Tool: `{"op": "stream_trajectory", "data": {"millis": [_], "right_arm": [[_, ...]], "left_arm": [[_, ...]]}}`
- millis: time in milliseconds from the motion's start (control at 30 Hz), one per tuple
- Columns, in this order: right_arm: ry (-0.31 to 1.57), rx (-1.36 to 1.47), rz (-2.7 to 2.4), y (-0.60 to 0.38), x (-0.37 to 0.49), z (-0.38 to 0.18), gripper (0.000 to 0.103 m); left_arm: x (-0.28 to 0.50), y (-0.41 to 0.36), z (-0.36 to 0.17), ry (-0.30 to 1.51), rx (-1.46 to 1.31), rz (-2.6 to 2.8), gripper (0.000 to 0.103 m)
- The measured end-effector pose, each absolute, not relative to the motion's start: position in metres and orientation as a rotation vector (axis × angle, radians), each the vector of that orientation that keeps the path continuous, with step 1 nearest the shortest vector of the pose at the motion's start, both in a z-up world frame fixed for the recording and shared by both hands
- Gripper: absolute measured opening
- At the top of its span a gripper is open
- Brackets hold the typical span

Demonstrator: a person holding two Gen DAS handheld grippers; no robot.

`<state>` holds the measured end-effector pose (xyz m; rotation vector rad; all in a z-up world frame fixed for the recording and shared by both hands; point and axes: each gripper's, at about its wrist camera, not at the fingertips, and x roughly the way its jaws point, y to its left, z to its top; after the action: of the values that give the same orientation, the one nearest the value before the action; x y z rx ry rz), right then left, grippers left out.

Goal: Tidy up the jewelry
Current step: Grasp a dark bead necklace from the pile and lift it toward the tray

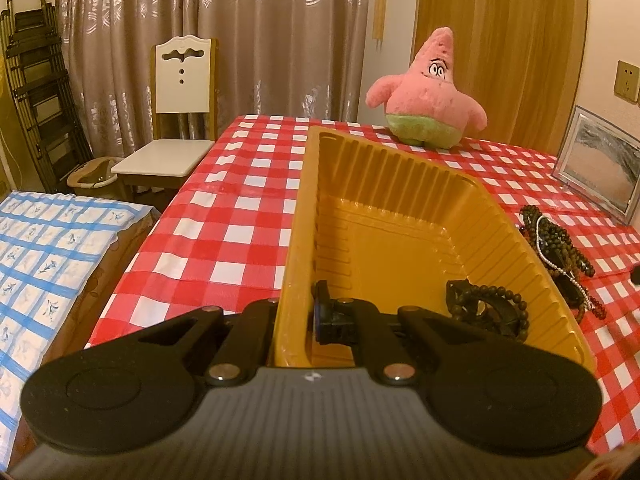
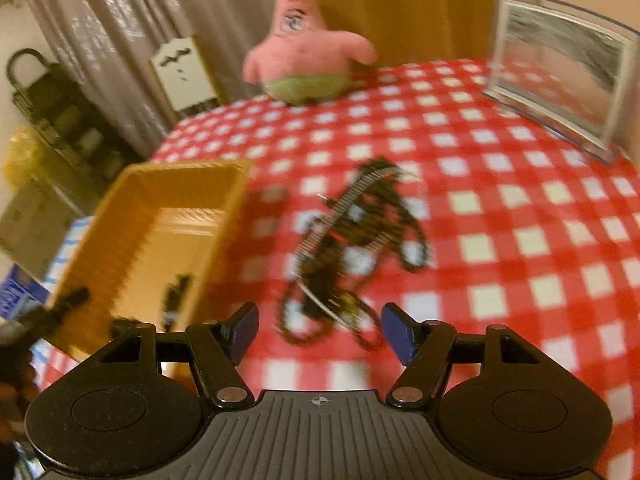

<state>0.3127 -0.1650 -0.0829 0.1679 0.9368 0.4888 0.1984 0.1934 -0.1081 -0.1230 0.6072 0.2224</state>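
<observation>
Red-and-white checked cloth covers the tabletop (image 1: 240, 216) on which everything sits. Nearest, the left gripper (image 1: 294, 320) is clamped on the near wall of the yellow tray (image 1: 400, 184), one finger outside the rim and the blue-padded one inside, steadying it. Inside the tray, at its near right corner, lies a dark beaded bracelet (image 1: 492, 308), so at least one piece is already sorted.

On the other side, the right gripper (image 2: 318, 332) hangs with its blue pads wide apart and nothing between them, just above the near end of the jewelry pile (image 2: 352, 240). That pile, a tangle of dark bead strands with a silvery chain across it, lies on the cloth just to the right of the tray. The right wrist view is blurred, so individual strands are hard to separate.

The step in hand looks like reaching for the next piece. The next move calls for lowering the open fingers over a single strand, closing on it, and lifting slowly, since the tangled chain may drag other pieces along; then carrying it left over the tray rim.

Farther back stand a pink star plush (image 1: 428, 92) and a clear picture frame (image 2: 560, 64), with curtains and a white chair (image 1: 180, 120) beyond the tabletop's edge.
</observation>
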Motion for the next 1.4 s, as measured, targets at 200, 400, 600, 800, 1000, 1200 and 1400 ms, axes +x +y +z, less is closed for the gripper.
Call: {"op": "stream_trajectory", "data": {"millis": [200,400,600,800,1000,1200,1400], "right_arm": [[0.93,0.105,0.487,-0.167,0.306,-0.092,0.056],[0.896,-0.022,0.548,-0.151,0.309,-0.102,0.037],[0.892,-0.071,0.572,-0.144,0.313,-0.108,0.029],[0.904,-0.134,0.583,-0.139,0.316,-0.118,0.025],[0.892,-0.213,0.615,-0.131,0.32,-0.129,0.017],[0.894,-0.28,0.636,-0.125,0.328,-0.139,0.014],[0.913,-0.273,0.675,-0.127,0.328,-0.136,0.004]], "left_arm": [[0.198,0.193,-0.108,0.607,-0.118,0.222,0.003],[0.197,0.193,-0.107,0.607,-0.117,0.224,0.003],[0.197,0.193,-0.107,0.607,-0.116,0.225,0.003],[0.197,0.193,-0.107,0.608,-0.116,0.224,0.003],[0.197,0.192,-0.107,0.607,-0.113,0.224,0.003],[0.197,0.192,-0.107,0.607,-0.113,0.225,0.003],[0.197,0.192,-0.107,0.607,-0.115,0.224,0.003]]}}
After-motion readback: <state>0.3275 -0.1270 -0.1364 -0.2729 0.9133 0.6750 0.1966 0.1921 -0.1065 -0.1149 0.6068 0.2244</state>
